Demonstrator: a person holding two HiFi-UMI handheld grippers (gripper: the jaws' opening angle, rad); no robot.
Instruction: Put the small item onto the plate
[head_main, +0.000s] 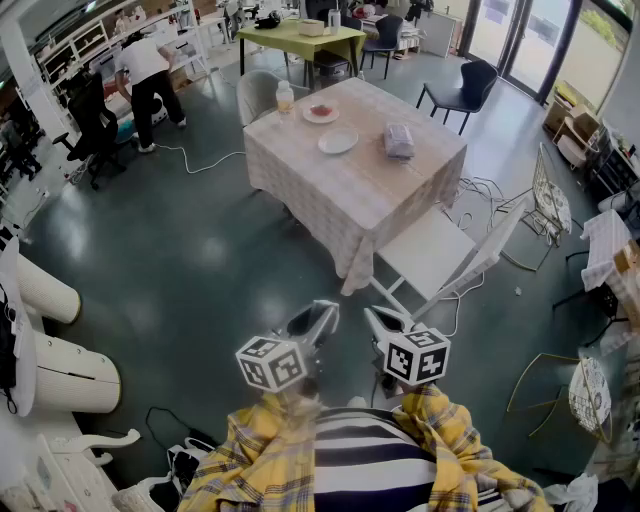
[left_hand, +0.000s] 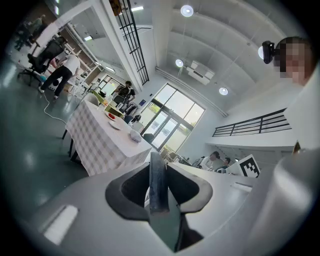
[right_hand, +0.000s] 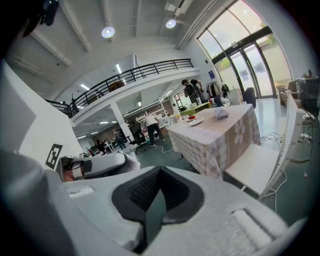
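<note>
A table with a checked cloth (head_main: 360, 195) stands far ahead of me. On it are an empty white plate (head_main: 338, 141), a second plate holding something red (head_main: 320, 112), a bottle (head_main: 285, 97) and a wrapped packet (head_main: 399, 140). My left gripper (head_main: 322, 312) and right gripper (head_main: 375, 318) hover side by side close to my body, well short of the table. Each has its jaws together with nothing between them. The left gripper view shows the table (left_hand: 95, 135) in the distance beyond its gripper (left_hand: 156, 159). The right gripper view shows the table (right_hand: 220, 132) and a plate (right_hand: 195, 121).
A white folding chair (head_main: 440, 255) stands at the table's near corner, just ahead of my right gripper. Cables (head_main: 200, 160) trail over the dark floor. A person (head_main: 150, 75) bends over at the far left. A green table (head_main: 300, 40) and a dark chair (head_main: 460, 90) stand behind.
</note>
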